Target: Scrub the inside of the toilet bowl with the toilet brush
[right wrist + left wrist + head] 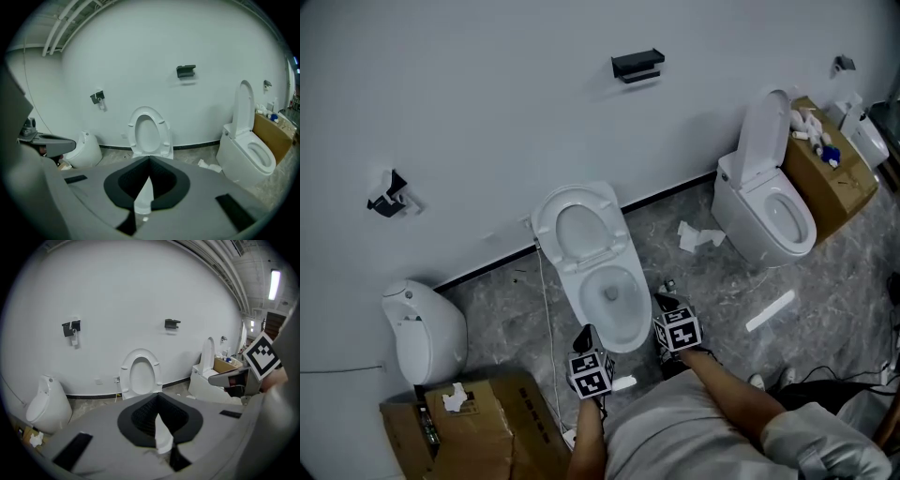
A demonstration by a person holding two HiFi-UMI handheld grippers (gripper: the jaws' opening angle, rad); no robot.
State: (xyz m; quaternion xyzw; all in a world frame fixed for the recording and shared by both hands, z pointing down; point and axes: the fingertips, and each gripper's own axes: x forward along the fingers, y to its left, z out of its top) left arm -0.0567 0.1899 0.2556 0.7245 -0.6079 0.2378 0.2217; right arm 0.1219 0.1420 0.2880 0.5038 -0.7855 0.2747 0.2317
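Observation:
A white toilet stands against the wall, its seat (579, 225) raised and its bowl (614, 292) open towards me. The seat (139, 376) shows ahead in the left gripper view, and the same seat (149, 132) in the right gripper view. My left gripper (585, 337) hovers at the bowl's near left rim, jaws shut and empty. At the near right rim my right gripper (664, 303) is also shut with nothing held. Both pairs of jaw tips meet, on the left gripper (158, 396) and on the right gripper (149, 159). No toilet brush shows in any view.
A second toilet (769, 211) with its lid up stands at the right, a cardboard box (830, 173) behind it. A urinal (422, 328) and a box (483, 431) sit at the left. Crumpled paper (698, 236) and a white strip (769, 310) lie on the floor.

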